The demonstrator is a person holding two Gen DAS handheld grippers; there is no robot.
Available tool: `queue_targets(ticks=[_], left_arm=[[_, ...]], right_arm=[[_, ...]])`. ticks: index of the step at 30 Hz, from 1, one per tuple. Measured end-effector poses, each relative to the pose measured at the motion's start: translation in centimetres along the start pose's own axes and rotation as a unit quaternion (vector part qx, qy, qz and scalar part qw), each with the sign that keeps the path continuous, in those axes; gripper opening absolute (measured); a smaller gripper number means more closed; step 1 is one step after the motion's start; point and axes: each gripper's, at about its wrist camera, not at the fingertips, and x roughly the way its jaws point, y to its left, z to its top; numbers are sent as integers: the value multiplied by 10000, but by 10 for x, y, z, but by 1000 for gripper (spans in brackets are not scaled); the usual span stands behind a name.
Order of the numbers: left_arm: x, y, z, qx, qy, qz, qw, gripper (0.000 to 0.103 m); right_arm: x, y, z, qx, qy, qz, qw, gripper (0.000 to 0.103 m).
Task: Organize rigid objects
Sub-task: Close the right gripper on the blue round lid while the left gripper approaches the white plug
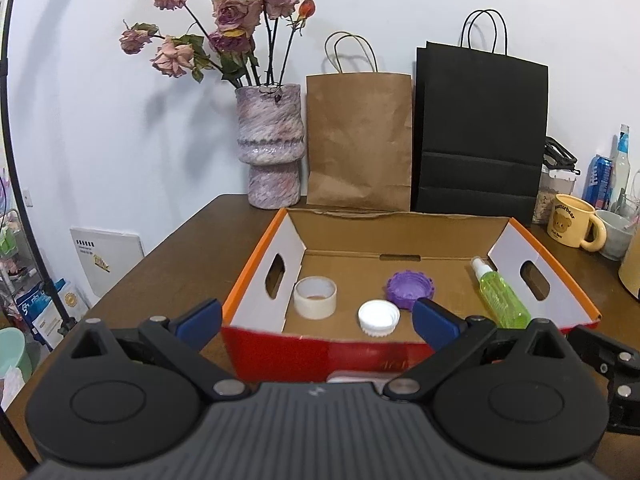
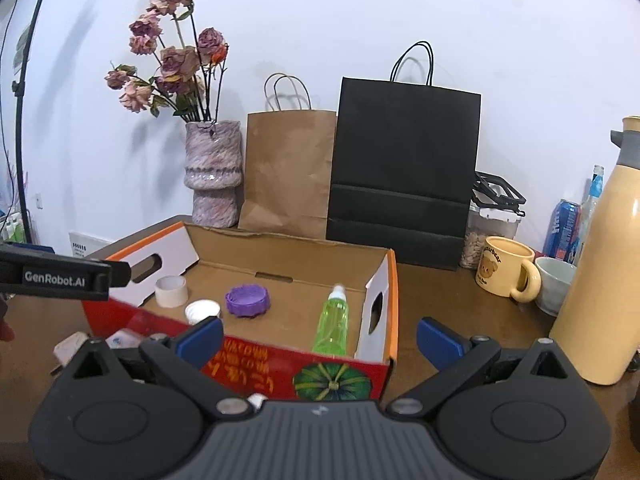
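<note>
An open cardboard box [image 1: 400, 236] [image 2: 288, 252] with red front and orange rims sits on the brown table. Inside lie a tape roll [image 1: 315, 296] [image 2: 171, 291], a white cap [image 1: 379, 317] [image 2: 202, 310], a purple lid [image 1: 410, 290] [image 2: 247, 300] and a green spray bottle [image 1: 500, 294] [image 2: 333, 320]. My left gripper [image 1: 318, 322] hovers open in front of the box's near wall, holding nothing. My right gripper [image 2: 320, 338] stands open over the box's near right corner, also holding nothing. The left gripper's body [image 2: 56, 274] shows at the left of the right wrist view.
Behind the box stand a purple vase [image 1: 274, 148] of dried roses, a brown paper bag [image 1: 360, 140] and a black paper bag [image 1: 480, 136]. To the right are a yellow mug [image 2: 506, 266], a small bowl [image 2: 554, 282], a tall cream flask [image 2: 604, 260], a can and a jar. Small white items [image 2: 72, 346] lie before the box.
</note>
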Motion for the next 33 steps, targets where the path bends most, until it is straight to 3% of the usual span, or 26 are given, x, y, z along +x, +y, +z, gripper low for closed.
queue_targets(ticks=[18,33], left_arm=[[-31,26,-34,107,207,103,9997,103],[-33,52,-58,121,436,305,9985,103]], right_arm=[[-34,11,-35,-265,338,117,9990,103],[-28,-1,-51,-194,618,50,9979,103]])
